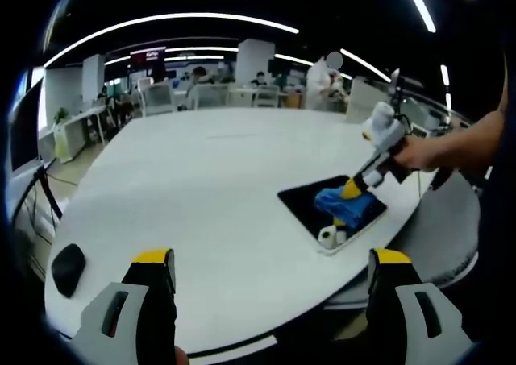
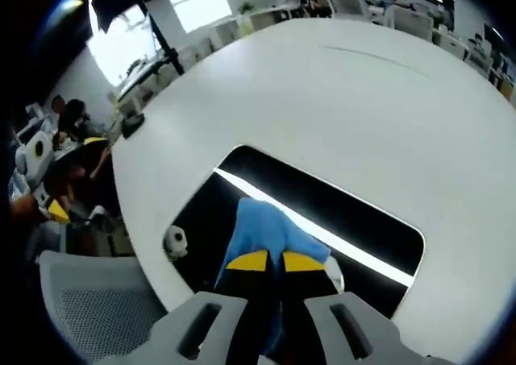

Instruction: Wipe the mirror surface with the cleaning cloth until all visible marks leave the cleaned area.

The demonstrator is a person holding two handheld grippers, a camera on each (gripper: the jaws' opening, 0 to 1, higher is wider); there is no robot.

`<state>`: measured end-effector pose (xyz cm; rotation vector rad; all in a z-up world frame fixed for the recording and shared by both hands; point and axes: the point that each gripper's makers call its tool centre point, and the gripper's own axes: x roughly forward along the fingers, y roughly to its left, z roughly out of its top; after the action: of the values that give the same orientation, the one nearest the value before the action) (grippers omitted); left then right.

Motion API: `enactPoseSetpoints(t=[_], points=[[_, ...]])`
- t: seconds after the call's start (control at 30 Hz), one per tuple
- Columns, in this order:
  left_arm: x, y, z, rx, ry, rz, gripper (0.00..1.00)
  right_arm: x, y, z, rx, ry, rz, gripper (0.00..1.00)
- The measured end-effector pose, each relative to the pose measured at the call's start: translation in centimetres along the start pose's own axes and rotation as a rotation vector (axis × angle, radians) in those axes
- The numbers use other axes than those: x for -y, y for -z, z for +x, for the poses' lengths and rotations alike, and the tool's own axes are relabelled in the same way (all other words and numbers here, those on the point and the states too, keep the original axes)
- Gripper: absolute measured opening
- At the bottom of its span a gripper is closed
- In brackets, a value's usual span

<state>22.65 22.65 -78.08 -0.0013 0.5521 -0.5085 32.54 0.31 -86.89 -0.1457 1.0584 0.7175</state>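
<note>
Table (image 1: pixel 218 188) first: big, white, round-edged, office desks and chairs behind it. Mirror (image 2: pixel 339 212) lies flat near the table's edge on the right-hand side, a dark rounded rectangle with a pale frame, reflecting 1 bright ceiling strip along its long axis. In the left gripper view the mirror (image 1: pixel 310 200) sits well ahead and to the right of the jaws. Grey chair (image 2: pixel 97 309) just beside the table edge. Small dark object (image 1: pixel 68 267) on the table at far left, can't tell what.

Blue cleaning cloth (image 2: pixel 266 232) is bunched on the mirror, pressed to the glass under the right gripper (image 2: pixel 268 262), whose 2 yellow-tipped jaws are closed together on the cloth. From the left gripper view, the right gripper (image 1: pixel 353 189) comes down at a slant onto the cloth (image 1: pixel 343 208), held in a person's hand (image 1: pixel 415 151). Left gripper (image 1: pixel 270 268) hangs over bare table, jaws wide apart, nothing between them.

Small white item (image 2: pixel 175 240) rests at the mirror's near corner, just beside the frame.

Right gripper is the nearer 1 by far; cloth sits mid-mirror, so the next stroke likely runs along the long axis, with dark glass free on both sides. No marks readable on the glass.
</note>
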Motion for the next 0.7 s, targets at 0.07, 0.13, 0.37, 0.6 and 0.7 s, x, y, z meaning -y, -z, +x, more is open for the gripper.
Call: enactPoseSetpoints(t=[0.07, 0.13, 0.37, 0.6, 0.7], points=[[0.0, 0.0, 0.0, -0.001, 0.0, -0.004, 1.0, 0.3, -0.4, 0.2, 0.001, 0.002, -0.002, 0.0], [-0.1, 0.1, 0.0, 0.003, -0.002, -0.011, 1.0, 0.6, -0.9, 0.3, 0.0, 0.003, -0.002, 0.0], [-0.3, 0.3, -0.3, -0.002, -0.007, -0.014, 1.0, 1.6, -2.2, 0.9, 0.005, 0.005, 0.007, 0.0], [-0.4, 0.1, -0.3, -0.016, 0.001, 0.009, 1.0, 2.2, -3.3, 1.3, 0.009, 0.019, 0.004, 0.0], [-0.5, 0.0, -0.4, -0.016, 0.002, 0.011, 1.0, 2.6, -3.8, 1.7, 0.0, 0.031, -0.016, 0.0]])
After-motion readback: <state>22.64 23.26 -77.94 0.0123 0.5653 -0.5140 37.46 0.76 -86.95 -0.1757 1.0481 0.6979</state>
